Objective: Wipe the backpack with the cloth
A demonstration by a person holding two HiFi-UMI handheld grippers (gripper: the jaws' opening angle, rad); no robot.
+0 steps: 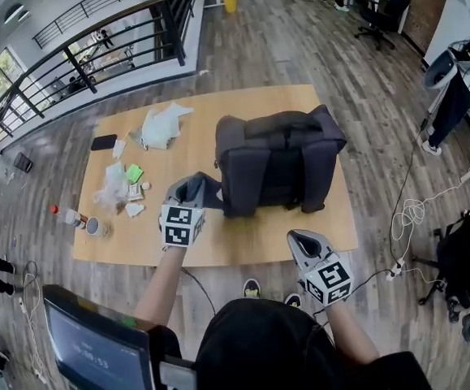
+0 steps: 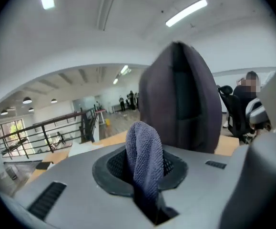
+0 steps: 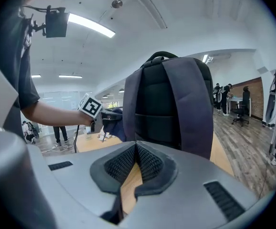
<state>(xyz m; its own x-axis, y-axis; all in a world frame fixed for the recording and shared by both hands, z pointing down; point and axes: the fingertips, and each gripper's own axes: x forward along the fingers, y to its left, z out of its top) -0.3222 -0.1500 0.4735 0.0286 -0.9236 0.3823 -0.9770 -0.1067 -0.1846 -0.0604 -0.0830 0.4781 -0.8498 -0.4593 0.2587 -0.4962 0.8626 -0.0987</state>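
A dark grey backpack (image 1: 279,161) stands upright on the wooden table (image 1: 299,226), its straps toward me. My left gripper (image 1: 184,192) hovers over the table just left of the backpack's lower left corner, shut on a blue-grey cloth (image 1: 208,189). In the left gripper view the cloth (image 2: 145,144) sticks up in a fold from between the jaws of the left gripper (image 2: 142,165), with the backpack (image 2: 180,99) close behind. My right gripper (image 1: 298,239) is at the table's near edge, in front of the backpack, shut and empty. The right gripper view shows the right gripper (image 3: 136,149), the backpack (image 3: 168,104) and the cloth (image 3: 111,123).
On the table's left part lie white plastic bags (image 1: 163,124), a black phone (image 1: 103,142), a green packet (image 1: 134,173), a bottle (image 1: 71,215) and a cup (image 1: 94,227). A screen (image 1: 97,344) stands at my lower left. Cables (image 1: 409,214) trail on the floor to the right.
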